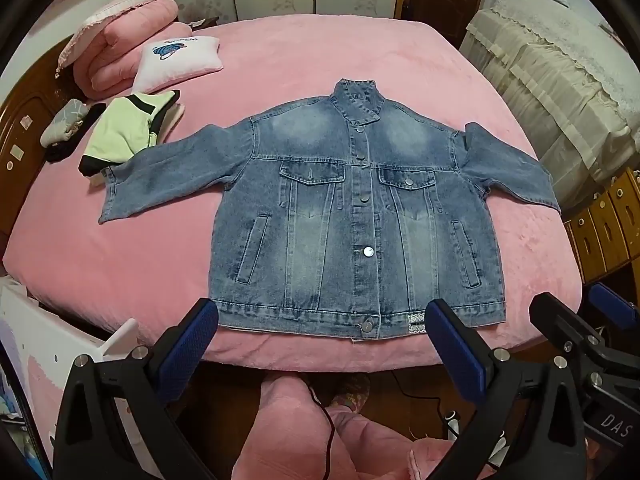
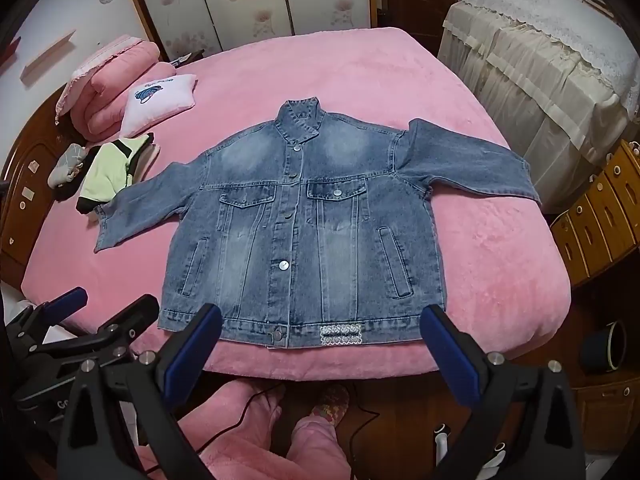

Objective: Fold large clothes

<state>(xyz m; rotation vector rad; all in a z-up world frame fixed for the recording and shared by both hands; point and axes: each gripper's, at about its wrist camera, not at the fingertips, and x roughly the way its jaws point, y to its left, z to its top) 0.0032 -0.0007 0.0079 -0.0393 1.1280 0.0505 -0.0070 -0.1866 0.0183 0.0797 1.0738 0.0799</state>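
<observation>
Bedroom, big bed with a pink fleece cover (image 1: 420, 60) filling most of both wrist views, floral wardrobe doors and a dark wood door behind it. Denim jacket (image 1: 352, 216) lies flat on the cover, front up, buttoned, collar at the far end, both sleeves spread out to the sides, hem along the near bed edge. Left gripper (image 1: 320, 340) hovers just short of the hem, jaws spread wide, nothing between the blue pads; hem and bottom button sit in the gap ahead of the jaws, apart from them. Right gripper (image 2: 320, 340) same pose, jaws wide, empty, hem patch label (image 2: 340, 334) straight ahead between the jaws, not touched. Each gripper shows in the other's view: right one at the right edge of the left view, left one at lower left of the right view. Outward: beyond the left jaw, past the jacket's left-hand sleeve cuff, a light green and black folded garment (image 1: 124, 132) just beside the cuff, a grey bundle (image 1: 64, 122) further out, a white printed pillow (image 1: 180, 60) and a folded pink quilt (image 1: 120, 36) at the far corner. Beyond the right jaw, a lace-covered cabinet (image 2: 540, 60) and wooden drawers (image 2: 600, 216). Below the jaws, the person's pink fleece trousers and slippers on a dark wood floor.
</observation>
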